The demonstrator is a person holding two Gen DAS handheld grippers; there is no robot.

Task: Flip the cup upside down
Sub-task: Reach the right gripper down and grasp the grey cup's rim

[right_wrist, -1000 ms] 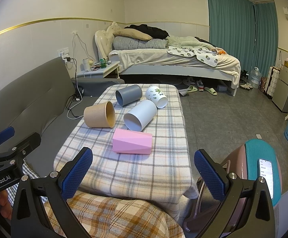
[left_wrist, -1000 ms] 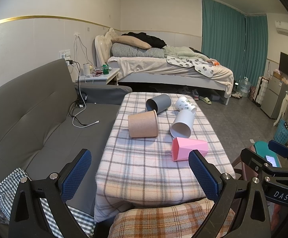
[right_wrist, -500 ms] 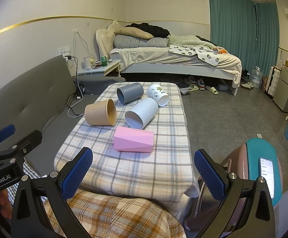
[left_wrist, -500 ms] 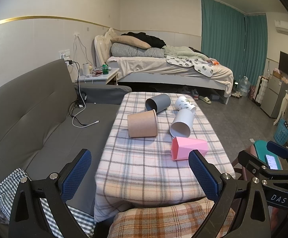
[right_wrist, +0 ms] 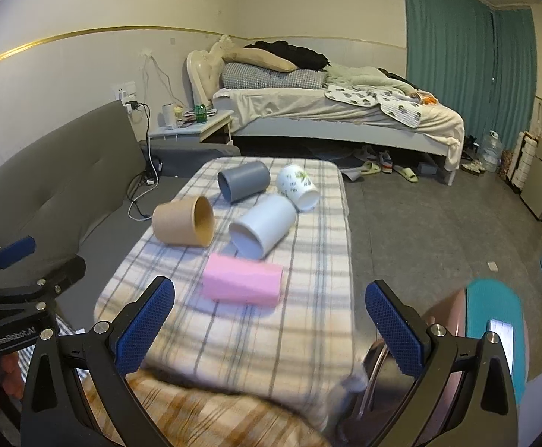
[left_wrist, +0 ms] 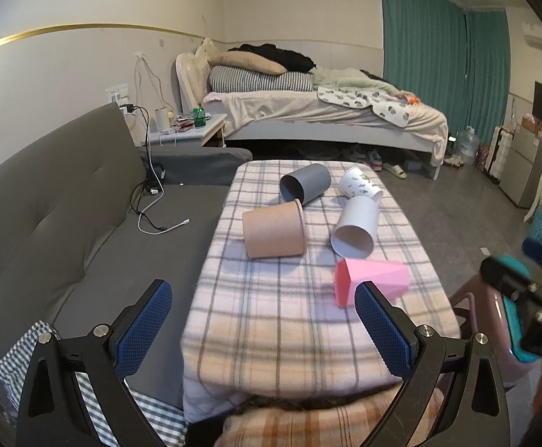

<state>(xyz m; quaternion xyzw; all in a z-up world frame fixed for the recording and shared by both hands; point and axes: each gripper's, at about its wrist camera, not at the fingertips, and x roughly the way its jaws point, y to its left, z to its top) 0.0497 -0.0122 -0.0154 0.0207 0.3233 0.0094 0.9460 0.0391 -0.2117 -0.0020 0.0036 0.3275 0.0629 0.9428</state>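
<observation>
A: Where's the cup?
B: Pink cup [right_wrist: 242, 284] lies on its side by the table's [right_wrist: 319, 320] near edge, nothing picked. Left gripper [left_wrist: 263, 320] and right gripper [right_wrist: 270, 326] both released, empty, short of it.
A: Next?
B: Likely reach, clamp, invert. White cup [right_wrist: 263, 225] and tan cup [right_wrist: 184, 221] lie close behind; grey cup [right_wrist: 244, 180] farther.

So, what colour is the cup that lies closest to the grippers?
Pink. The cup lies on its side on the checked tablecloth; the right wrist view shows it best.
</observation>
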